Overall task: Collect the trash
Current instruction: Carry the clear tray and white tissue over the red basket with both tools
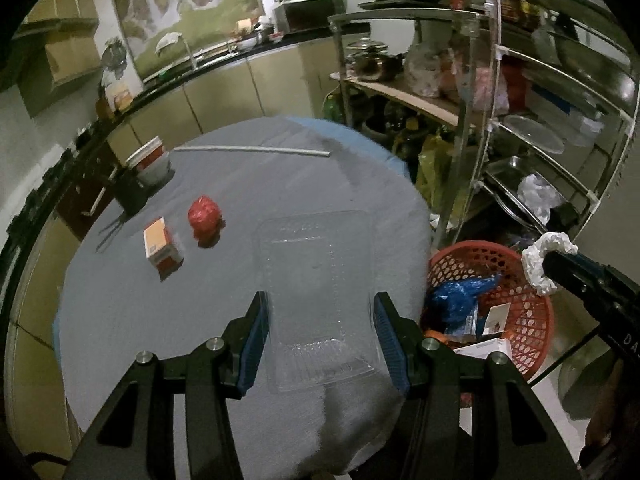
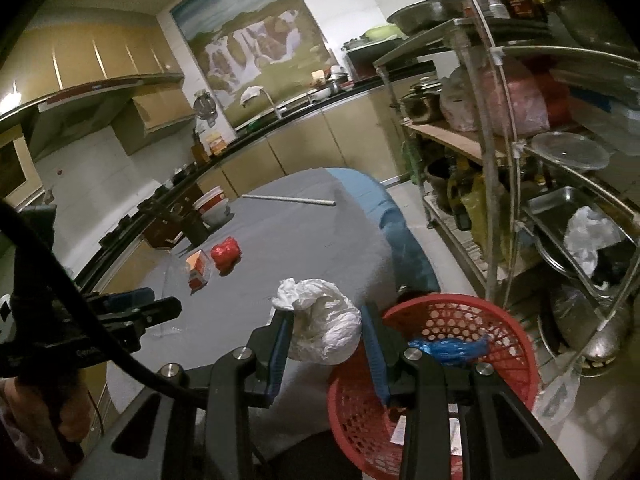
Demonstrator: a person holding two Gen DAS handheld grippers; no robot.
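Over the table edge, right gripper [image 2: 326, 344] pinches a crumpled white wad [image 2: 324, 330] short of the red basket [image 2: 516, 344], early release drops it on the floor; left gripper [image 1: 320, 340] clamps a clear plastic tray [image 1: 320, 280], flimsy, may slip.

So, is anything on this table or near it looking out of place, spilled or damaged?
Nothing is spilled or broken. Some trash remains on the grey table: a red crumpled ball, a small orange box lying on its side, and a white stick at the far edge. The red basket stands upright beside the table.
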